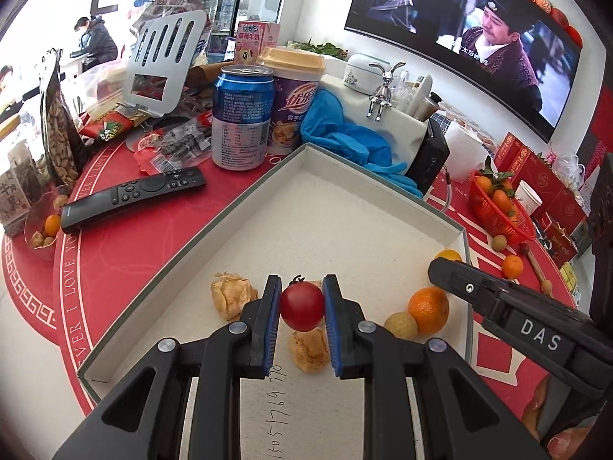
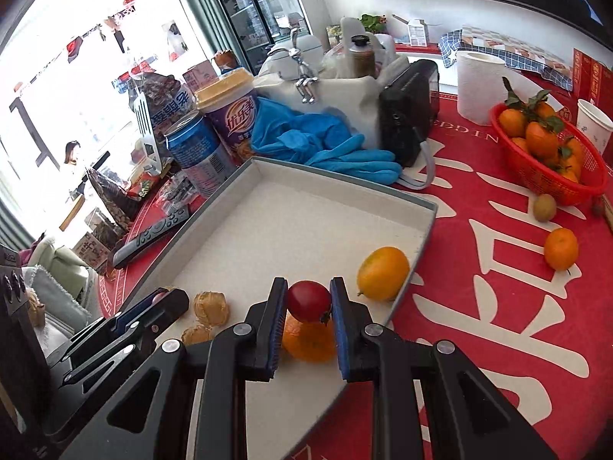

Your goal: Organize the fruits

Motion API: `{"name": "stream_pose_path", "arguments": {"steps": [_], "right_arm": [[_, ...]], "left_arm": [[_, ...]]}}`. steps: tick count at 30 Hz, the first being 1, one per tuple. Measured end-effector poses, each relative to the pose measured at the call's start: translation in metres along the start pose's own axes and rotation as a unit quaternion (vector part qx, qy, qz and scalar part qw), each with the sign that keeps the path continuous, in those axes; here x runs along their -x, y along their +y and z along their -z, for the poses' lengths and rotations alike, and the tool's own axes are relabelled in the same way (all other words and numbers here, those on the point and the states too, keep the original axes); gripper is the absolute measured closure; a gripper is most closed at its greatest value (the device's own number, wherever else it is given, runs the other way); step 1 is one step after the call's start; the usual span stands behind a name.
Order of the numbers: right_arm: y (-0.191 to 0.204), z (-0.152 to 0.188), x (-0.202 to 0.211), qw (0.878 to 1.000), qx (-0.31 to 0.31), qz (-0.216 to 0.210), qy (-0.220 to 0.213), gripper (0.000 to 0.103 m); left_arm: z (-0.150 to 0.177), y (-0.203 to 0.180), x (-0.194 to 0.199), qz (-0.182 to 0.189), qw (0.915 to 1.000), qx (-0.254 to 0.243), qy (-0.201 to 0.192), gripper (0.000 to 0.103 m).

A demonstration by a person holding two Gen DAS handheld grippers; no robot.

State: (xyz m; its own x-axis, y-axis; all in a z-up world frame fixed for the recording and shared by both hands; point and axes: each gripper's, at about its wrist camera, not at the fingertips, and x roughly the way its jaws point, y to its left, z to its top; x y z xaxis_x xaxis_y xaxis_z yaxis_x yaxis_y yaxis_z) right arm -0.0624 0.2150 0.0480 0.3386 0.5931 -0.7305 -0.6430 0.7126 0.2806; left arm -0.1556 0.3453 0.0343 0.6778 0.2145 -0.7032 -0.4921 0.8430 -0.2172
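My left gripper (image 1: 302,284) is shut on a red cherry tomato (image 1: 301,306), held above the shallow white tray (image 1: 245,199). Two papery physalis husks (image 1: 231,294) lie under and left of it. A longan (image 1: 400,324) and an orange (image 1: 428,309) sit at the tray's right wall. My right gripper (image 2: 309,286) is shut on a second cherry tomato (image 2: 308,301) over that orange (image 2: 311,342), with a yellow-orange citrus (image 2: 383,273) just beyond in the tray (image 2: 345,191). Each gripper shows in the other's view: the right gripper (image 1: 440,273) and the left gripper (image 2: 172,302).
A remote (image 1: 134,195), blue can (image 1: 241,122), purple cup (image 1: 293,96) and blue gloves (image 2: 329,149) crowd the tray's far side. A red basket (image 2: 555,184) of tangerines stands at the right. A loose tangerine (image 2: 560,248) and a small brown fruit (image 2: 544,207) lie on the red tablecloth.
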Motion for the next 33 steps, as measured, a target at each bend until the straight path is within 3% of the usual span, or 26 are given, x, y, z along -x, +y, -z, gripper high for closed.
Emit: {"name": "stream_pose_path", "arguments": {"steps": [11, 33], "right_arm": [[0.015, -0.004, -0.009, 1.000, 0.017, 0.005, 0.009, 0.079], [0.022, -0.003, -0.011, 0.999, 0.037, 0.021, 0.013, 0.079]], "left_arm": [[0.008, 0.000, -0.015, 0.001, 0.9996, 0.004, 0.028, 0.079], [0.010, -0.005, -0.015, -0.001, 0.9996, -0.001, 0.027, 0.079]]}}
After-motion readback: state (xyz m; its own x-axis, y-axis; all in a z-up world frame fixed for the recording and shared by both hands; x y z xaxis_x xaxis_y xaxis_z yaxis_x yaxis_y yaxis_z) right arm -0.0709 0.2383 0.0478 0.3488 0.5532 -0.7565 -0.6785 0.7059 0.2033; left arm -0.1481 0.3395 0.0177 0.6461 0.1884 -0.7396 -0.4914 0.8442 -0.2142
